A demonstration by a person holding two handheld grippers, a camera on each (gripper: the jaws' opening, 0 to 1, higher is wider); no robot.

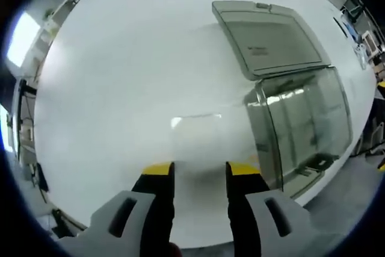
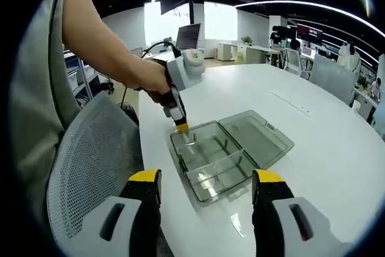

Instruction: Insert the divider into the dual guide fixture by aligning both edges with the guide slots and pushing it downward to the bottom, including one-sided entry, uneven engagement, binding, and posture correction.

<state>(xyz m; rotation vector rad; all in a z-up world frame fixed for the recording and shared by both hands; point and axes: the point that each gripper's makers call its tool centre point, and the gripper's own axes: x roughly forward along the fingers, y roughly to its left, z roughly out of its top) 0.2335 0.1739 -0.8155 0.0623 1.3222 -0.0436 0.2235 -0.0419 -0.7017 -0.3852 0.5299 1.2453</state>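
A clear plastic box (image 1: 307, 118), the guide fixture, lies on the white table (image 1: 120, 88) with its hinged lid (image 1: 271, 34) folded open. A faint transparent divider plate (image 1: 197, 139) stands between the jaws of my left gripper (image 1: 198, 170), which looks shut on its edges, to the left of the box. In the right gripper view, the left gripper (image 2: 181, 127) hangs over the near left corner of the box (image 2: 210, 154), beside the lid (image 2: 255, 136). My right gripper (image 2: 204, 179) is open with nothing in it, held back from the box.
A grey mesh chair (image 2: 90, 154) stands at the table edge on the left. A person's arm (image 2: 102, 46) reaches in to hold the left gripper. The table (image 2: 337, 148) stretches away to the right; desks and monitors stand far behind.
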